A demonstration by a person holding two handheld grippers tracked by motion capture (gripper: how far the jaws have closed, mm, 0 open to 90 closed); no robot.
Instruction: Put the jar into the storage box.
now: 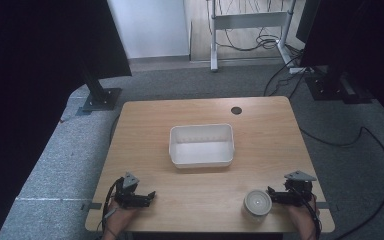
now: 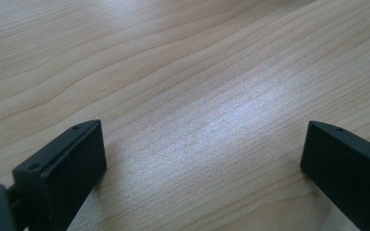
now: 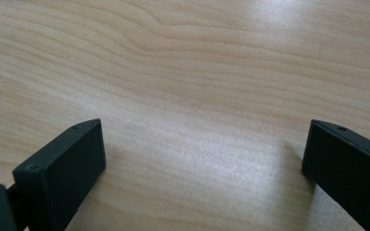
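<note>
Left to right from the high view: the left gripper (image 1: pixel 149 196) sits at the near left edge of the wooden worktop (image 1: pixel 145 125), pointing right. The left gripper view shows what you can't make out from above: its jaws are spread wide with just bare wood grain between them. In the middle of the worktop there's a white rectangular plastic tub (image 1: pixel 201 145), empty as far as I can see. Further right, near the front edge, a small white round container (image 1: pixel 257 204) stands upright, and the right gripper (image 1: pixel 270 194) points left at it, tips just beside or maybe touching it, can't tell from up there. The right gripper view has those jaws spread wide too, over plain wood.
</note>
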